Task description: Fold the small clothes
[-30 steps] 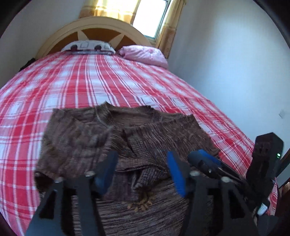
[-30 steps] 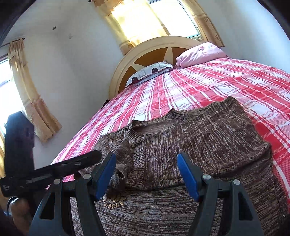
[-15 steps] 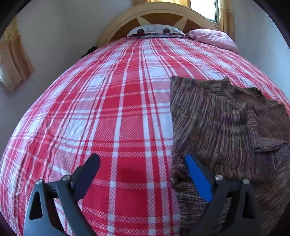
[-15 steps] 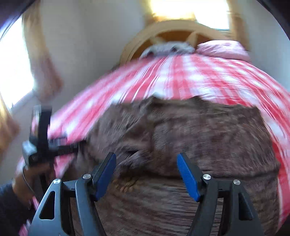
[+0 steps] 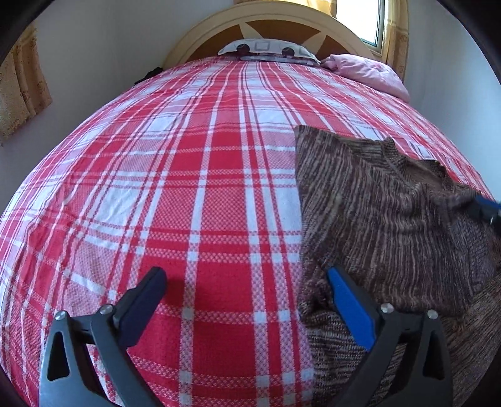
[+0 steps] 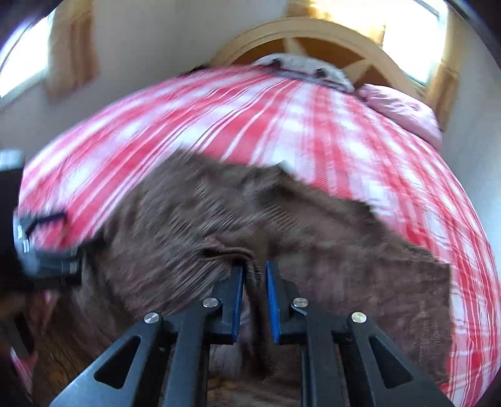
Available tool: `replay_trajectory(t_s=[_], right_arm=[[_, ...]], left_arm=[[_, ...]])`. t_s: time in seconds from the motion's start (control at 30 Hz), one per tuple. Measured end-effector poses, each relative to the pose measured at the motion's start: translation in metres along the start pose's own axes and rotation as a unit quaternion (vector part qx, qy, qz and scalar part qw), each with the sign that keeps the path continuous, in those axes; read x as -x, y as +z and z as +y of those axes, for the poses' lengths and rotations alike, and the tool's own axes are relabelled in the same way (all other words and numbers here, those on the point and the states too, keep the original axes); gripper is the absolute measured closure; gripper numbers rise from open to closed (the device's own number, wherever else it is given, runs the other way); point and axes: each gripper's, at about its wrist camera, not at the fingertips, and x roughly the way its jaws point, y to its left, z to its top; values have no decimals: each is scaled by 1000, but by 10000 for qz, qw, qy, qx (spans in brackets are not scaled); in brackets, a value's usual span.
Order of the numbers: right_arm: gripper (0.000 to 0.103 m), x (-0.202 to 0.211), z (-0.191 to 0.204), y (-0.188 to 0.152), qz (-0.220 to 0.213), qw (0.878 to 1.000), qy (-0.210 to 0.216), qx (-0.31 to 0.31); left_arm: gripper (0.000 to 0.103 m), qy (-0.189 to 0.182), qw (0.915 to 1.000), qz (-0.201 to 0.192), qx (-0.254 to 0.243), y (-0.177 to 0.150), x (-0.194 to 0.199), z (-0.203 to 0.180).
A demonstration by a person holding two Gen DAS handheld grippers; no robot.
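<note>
A brown knitted sweater (image 5: 391, 219) lies flat on the red and white checked bedspread (image 5: 188, 188), at the right of the left wrist view. My left gripper (image 5: 244, 275) hovers over the sweater's left edge. Its jaws are still opening and wide apart, the blue pad (image 5: 350, 310) is over the knit, and nothing is gripped. In the blurred right wrist view my right gripper (image 6: 254, 269) is closing on a fold of the sweater (image 6: 344, 266) by the sleeve cuff (image 6: 225, 252), with the knit pinched between its pads. Its blue tip (image 5: 487, 211) shows at the left wrist view's right edge.
A patterned pillow (image 5: 266, 48) and a pink pillow (image 5: 369, 72) lie against the rounded wooden headboard (image 5: 266, 25). Curtains (image 5: 18, 78) hang on the left wall. The left gripper's body (image 6: 47, 250) is at the left edge of the right wrist view.
My left gripper swung left off the sweater's middle to its left edge and opened wider. My right gripper moved in over the sweater and closed from wide open onto a fold by the cuff.
</note>
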Motion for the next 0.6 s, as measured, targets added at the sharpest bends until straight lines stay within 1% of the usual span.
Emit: replay_trajectory(t_s=[0.07, 0.1, 0.17, 0.27, 0.37, 0.4, 0.47, 0.5, 0.53, 0.6], right_arm=[[88, -6, -19, 2, 162, 9993, -42, -324], [88, -10, -30, 0, 247, 9985, -136, -477], [88, -16, -50, -10, 352, 9957, -470, -722], [88, -17, -63, -28, 543, 9934, -414, -917], [88, -7, -67, -42, 480, 9935, -406, -946], [88, -2, -68, -46, 433, 9935, -246, -1028], [87, 14, -61, -51, 186, 9913, 493, -1204], [85, 20, -56, -52, 89, 9905, 736, -1159], [83, 27, -44, -53, -22, 9902, 993, -979], [74, 31, -20, -55, -51, 9903, 1274, -544]], left_arm=[[0, -19, 10000, 4, 15, 0, 0, 1], [0, -18, 10000, 4, 13, 0, 0, 1], [0, -15, 10000, -1, 11, 0, 0, 1], [0, -21, 10000, -7, 17, 0, 0, 1], [0, 15, 10000, -27, -6, 0, 1, 1], [0, 34, 10000, -41, -19, 0, 1, 0], [0, 60, 10000, -59, -36, 0, 2, 0], [0, 62, 10000, -60, -39, 0, 1, 0], [0, 58, 10000, -60, -38, 0, 1, 1], [0, 42, 10000, -56, -23, 0, 1, 1]])
